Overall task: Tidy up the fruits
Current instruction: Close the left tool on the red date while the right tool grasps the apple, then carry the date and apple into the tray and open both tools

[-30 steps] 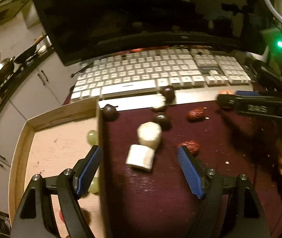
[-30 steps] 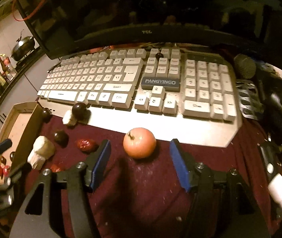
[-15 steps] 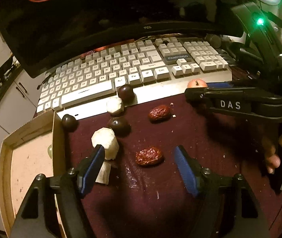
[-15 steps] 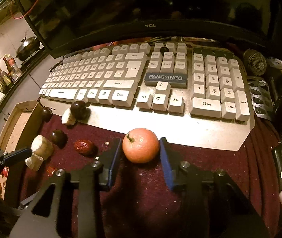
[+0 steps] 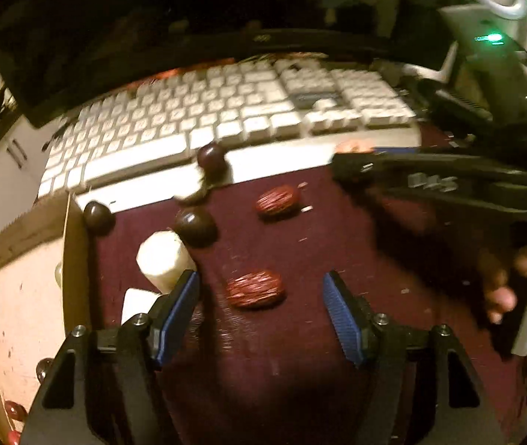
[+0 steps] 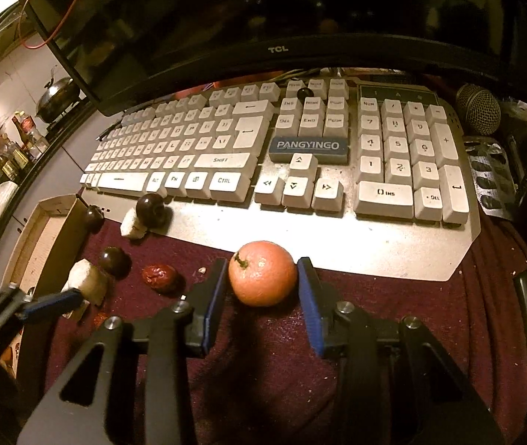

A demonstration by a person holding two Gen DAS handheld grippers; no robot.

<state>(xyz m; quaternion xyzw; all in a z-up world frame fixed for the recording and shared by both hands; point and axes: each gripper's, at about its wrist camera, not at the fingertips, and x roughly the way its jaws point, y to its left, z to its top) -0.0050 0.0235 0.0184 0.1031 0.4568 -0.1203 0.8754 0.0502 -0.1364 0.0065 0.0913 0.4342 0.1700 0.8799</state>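
Note:
My right gripper [image 6: 262, 264] is shut on a small orange [image 6: 262, 273] at the keyboard's front edge, with both blue pads against its sides. My left gripper [image 5: 260, 282] hangs over the maroon cloth with its jaws closing. A wrinkled red date [image 5: 255, 290] lies between them, untouched by the pads. A second date [image 5: 277, 201] lies farther back. Two white banana pieces [image 5: 163, 257] and three dark round fruits [image 5: 195, 224] sit to the left. A cardboard box [image 5: 74, 244] at far left holds a green grape [image 5: 58, 270] and small red fruits.
A white keyboard [image 6: 226, 148] runs across the back under a dark monitor [image 6: 278, 50]. A microphone [image 6: 478, 109], a blister pack [image 6: 493, 181] and dark devices crowd the right side. The right gripper's body [image 5: 430, 181] and a hand reach in from the right.
The right jaws closed onto the orange and have stayed there. The left gripper swung right from the box edge and banana pieces to straddle the near date, and its jaws narrowed.

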